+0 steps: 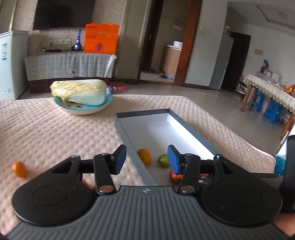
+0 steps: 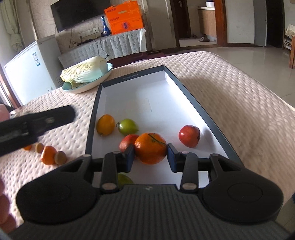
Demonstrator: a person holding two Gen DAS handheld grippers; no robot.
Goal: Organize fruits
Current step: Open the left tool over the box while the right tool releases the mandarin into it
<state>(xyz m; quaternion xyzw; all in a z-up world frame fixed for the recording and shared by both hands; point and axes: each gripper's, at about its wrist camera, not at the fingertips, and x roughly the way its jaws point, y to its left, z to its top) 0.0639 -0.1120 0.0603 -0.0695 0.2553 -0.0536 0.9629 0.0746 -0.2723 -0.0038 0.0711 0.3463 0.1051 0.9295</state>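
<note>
A dark grey-rimmed white box [image 2: 184,88] holds orange, yellow, green and red fruits [image 2: 150,148] on a pink dimpled cloth [image 2: 230,96].

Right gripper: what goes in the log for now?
right gripper: around tangerine, grip unclear | left gripper: open, empty | box: holds fruit

Small print is seen on the box's [image 2: 130,77] far rim, too blurred to be read. Markings on the orange carton [image 2: 123,17] are illegible too.
</note>
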